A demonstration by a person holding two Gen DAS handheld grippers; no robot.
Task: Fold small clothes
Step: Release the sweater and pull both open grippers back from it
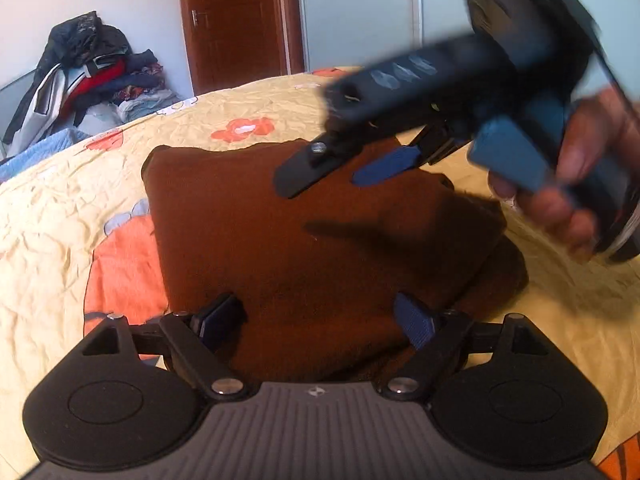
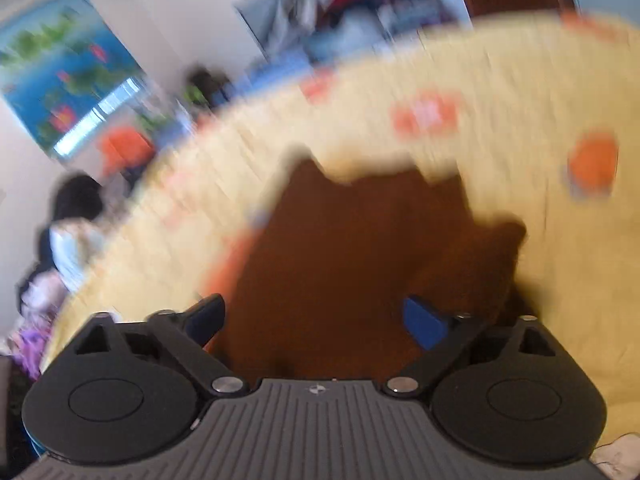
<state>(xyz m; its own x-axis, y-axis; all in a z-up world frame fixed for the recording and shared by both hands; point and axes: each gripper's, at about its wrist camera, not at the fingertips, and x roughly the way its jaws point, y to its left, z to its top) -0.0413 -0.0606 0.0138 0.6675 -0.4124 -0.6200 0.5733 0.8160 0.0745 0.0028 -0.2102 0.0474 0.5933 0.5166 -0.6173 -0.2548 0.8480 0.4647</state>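
Observation:
A brown garment (image 1: 304, 232) lies folded into a rough square on the yellow flowered bedspread (image 1: 52, 208). My left gripper (image 1: 316, 320) hovers over its near edge, open, with its blue pads clear of the cloth. The right gripper (image 1: 344, 174) reaches in from the upper right, held by a hand (image 1: 576, 184), open above the far part of the garment. In the blurred right wrist view, the right gripper (image 2: 316, 322) stands open over the same brown garment (image 2: 360, 248), nothing between its fingers.
A pile of dark and red clothes (image 1: 84, 76) sits beyond the bed at the left, by a brown door (image 1: 236, 20). In the right wrist view a blue picture (image 2: 68, 68) hangs on the wall and a person (image 2: 72, 232) is at the left.

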